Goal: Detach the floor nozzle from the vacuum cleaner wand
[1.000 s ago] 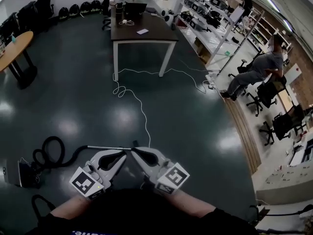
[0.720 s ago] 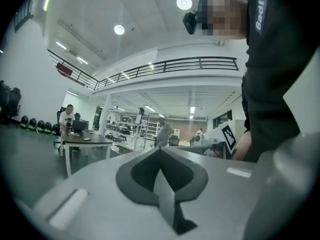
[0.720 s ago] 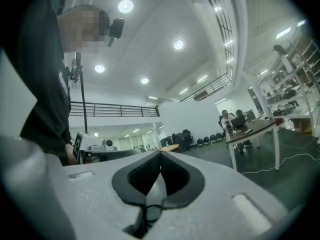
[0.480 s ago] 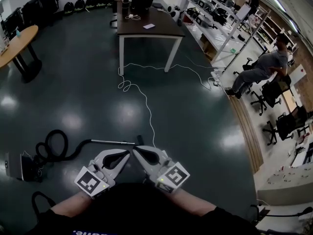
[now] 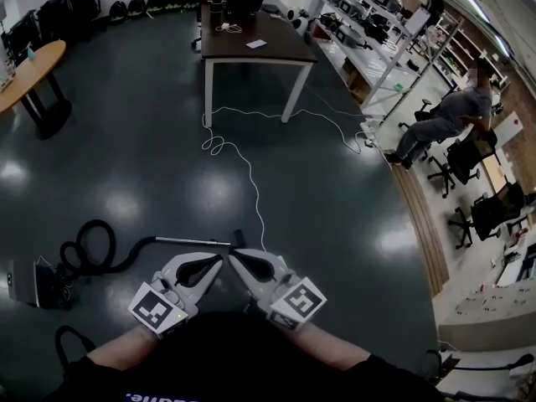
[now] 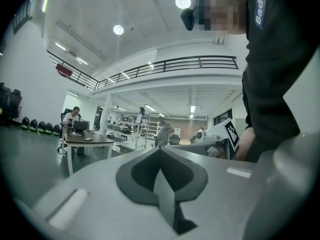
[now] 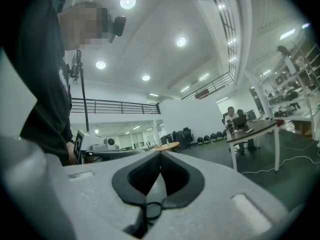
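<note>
The vacuum cleaner lies on the dark floor at the lower left of the head view. Its body [image 5: 25, 281] joins a coiled black hose [image 5: 88, 254], then a silver wand [image 5: 188, 241] that ends in a small dark floor nozzle [image 5: 238, 238]. My left gripper [image 5: 219, 260] and right gripper [image 5: 232, 255] are held close to my body, just this side of the nozzle. Their tips point toward each other and touch nothing. Both are shut and empty, as the left gripper [image 6: 160, 150] and right gripper [image 7: 160, 154] show in their own views.
A white cable [image 5: 244, 174] runs across the floor from the nozzle area to a dark table [image 5: 251, 47], where a person sits. A round wooden table [image 5: 29, 69] stands far left. Shelves, office chairs and a seated person [image 5: 444, 115] line the right side.
The head view has shifted a little, so the table and vacuum sit slightly differently in frame. Both grippers keep their place in front of my body, and the vacuum has not moved.
</note>
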Tool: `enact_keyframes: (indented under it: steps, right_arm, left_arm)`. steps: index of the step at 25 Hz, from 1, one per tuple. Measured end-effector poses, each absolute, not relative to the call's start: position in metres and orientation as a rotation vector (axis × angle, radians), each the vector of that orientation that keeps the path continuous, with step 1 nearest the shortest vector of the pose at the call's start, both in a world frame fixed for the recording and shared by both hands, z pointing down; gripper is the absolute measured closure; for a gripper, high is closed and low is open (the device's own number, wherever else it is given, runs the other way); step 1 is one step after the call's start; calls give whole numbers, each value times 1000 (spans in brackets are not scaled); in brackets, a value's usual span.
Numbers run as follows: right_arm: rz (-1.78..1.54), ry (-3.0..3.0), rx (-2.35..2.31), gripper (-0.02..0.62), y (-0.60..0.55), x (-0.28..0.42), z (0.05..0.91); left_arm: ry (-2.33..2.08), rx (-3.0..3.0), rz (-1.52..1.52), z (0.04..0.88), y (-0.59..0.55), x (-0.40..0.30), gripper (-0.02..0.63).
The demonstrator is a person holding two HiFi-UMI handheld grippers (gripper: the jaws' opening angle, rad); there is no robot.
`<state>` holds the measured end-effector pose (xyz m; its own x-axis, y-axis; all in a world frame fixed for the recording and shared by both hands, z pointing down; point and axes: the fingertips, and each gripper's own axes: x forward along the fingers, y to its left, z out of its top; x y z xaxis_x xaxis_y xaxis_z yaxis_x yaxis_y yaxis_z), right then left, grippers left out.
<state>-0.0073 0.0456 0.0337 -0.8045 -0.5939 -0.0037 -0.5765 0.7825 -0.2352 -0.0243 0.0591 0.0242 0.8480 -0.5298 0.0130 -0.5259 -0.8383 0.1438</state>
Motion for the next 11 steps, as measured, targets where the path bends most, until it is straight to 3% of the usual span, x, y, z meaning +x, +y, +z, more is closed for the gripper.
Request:
enact_keyframes:
  steps: [11]
  right_arm:
    - [-362, 2902, -927, 595, 53, -8, 29]
  left_arm:
    - [-841, 2883, -3, 23, 66, -24, 604]
